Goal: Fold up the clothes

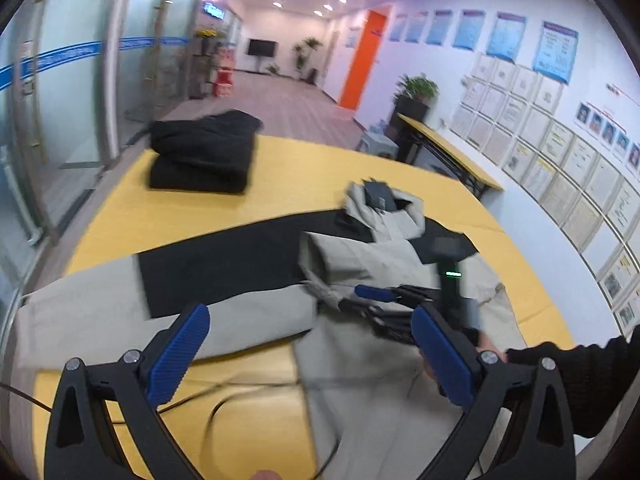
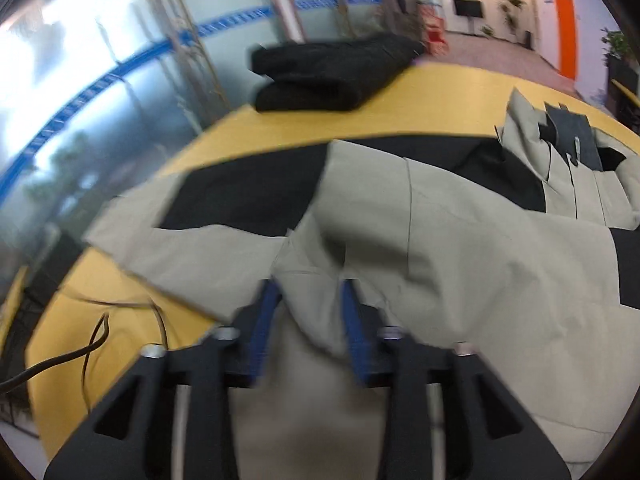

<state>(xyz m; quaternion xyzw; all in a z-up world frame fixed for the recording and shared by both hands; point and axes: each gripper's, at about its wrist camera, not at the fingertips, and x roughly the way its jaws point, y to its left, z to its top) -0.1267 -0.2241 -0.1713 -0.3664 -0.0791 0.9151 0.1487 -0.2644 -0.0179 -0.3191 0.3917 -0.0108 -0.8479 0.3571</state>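
A beige and black jacket lies spread on the yellow table, collar at the far end and one sleeve stretched out to the left. My left gripper hovers over its lower part, jaws wide open, nothing between the blue pads. My right gripper sits low on the jacket just ahead, held by a hand in a black sleeve. In the right wrist view the right gripper stands partly open with a loose fold of the beige jacket between its pads.
A folded black garment rests at the table's far left corner. A thin dark cable loops across the near table edge. A second yellow table stands by the right wall, a glass partition on the left.
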